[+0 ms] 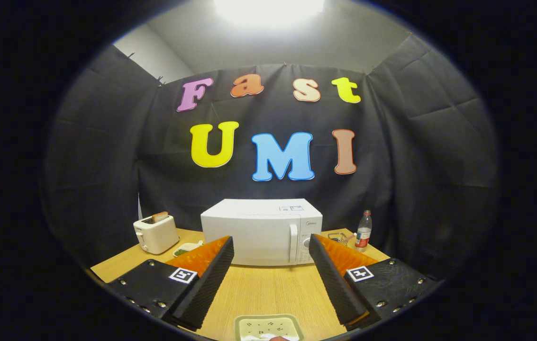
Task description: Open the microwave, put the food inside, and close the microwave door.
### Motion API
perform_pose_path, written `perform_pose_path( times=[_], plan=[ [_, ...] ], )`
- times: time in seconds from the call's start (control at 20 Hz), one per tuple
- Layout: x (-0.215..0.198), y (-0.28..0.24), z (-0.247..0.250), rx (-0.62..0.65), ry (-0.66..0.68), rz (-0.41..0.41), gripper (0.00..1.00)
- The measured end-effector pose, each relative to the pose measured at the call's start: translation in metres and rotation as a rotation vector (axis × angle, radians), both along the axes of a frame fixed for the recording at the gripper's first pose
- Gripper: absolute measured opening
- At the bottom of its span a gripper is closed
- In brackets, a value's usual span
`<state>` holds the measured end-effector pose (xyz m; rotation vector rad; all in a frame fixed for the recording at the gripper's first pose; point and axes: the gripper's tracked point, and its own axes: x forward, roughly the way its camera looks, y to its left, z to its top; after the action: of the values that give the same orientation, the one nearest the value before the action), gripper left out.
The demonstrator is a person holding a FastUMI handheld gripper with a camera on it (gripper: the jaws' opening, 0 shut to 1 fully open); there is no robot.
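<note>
On the pale wooden table (268,289), left to right: a cream two-slot toaster (156,233) at ten o'clock from our gripper (271,248), a small white dish of greens (186,247), then the boxy white microwave (261,230), door shut, dead ahead at twelve o'clock beyond our spread, empty fingers; its upright handle (293,243) sits nearer our right finger. A clear plastic bottle (363,230) stands at two o'clock. A pale tray (268,327), presumably holding the food, is cut off at six o'clock.

Gripper (272,248) fingers spread wide, empty — closed microwave (261,231) beyond them on the table (268,289).
</note>
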<state>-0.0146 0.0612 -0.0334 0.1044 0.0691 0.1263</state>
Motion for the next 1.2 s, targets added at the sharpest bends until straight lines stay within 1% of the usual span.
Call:
perform_pose_path(
  times=[0.45,1.2],
  plan=[
    [-0.001,-0.016,0.001,-0.008,-0.006,-0.023,0.99],
    [-0.008,-0.021,0.004,-0.005,-0.020,-0.016,0.99]
  ],
)
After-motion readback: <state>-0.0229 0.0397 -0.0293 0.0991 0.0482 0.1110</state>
